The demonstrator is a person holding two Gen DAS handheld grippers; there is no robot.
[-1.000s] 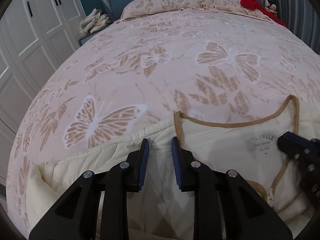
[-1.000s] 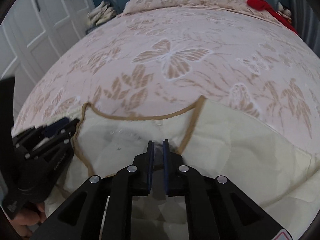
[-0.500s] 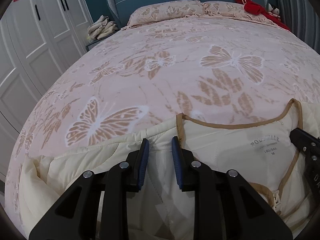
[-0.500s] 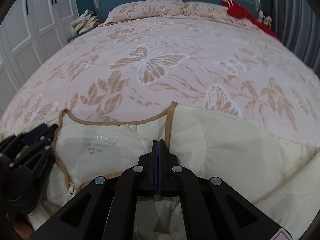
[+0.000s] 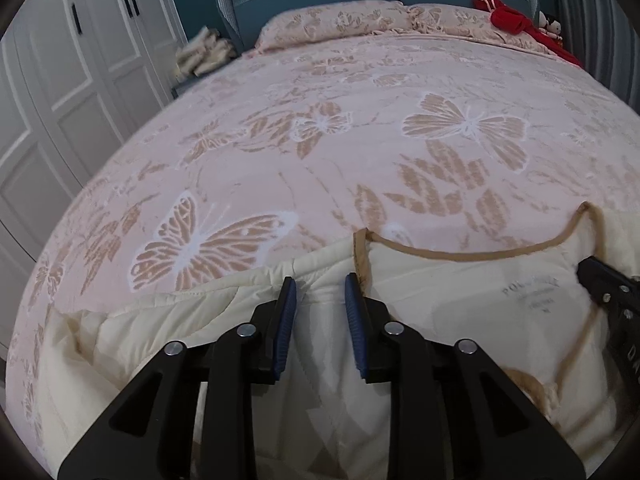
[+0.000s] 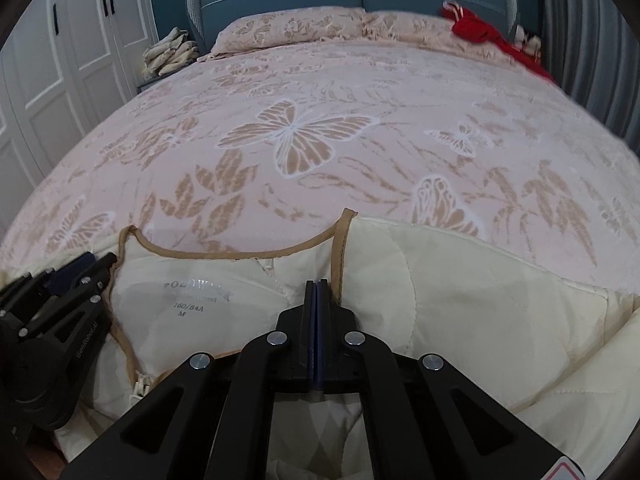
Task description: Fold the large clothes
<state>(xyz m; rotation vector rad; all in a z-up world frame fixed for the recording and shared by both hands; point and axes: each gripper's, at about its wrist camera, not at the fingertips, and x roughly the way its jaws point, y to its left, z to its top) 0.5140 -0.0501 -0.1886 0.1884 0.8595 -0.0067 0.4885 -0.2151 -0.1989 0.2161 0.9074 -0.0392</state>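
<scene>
A cream quilted jacket with tan-trimmed neckline lies at the near edge of the butterfly-print bedspread. The right gripper, angled downward, is clenched on fabric beside the collar; the left gripper, likewise tilted, has just been opening, its blue pads straddling the shoulder fabric, released.

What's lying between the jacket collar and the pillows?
Only bare butterfly bedspread lies between the jacket collar and the pillows; both wrist views show it.

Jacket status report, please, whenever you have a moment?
Left gripper jaws just opening, jacket between them. Right gripper shut at collar. Nothing in the way.
</scene>
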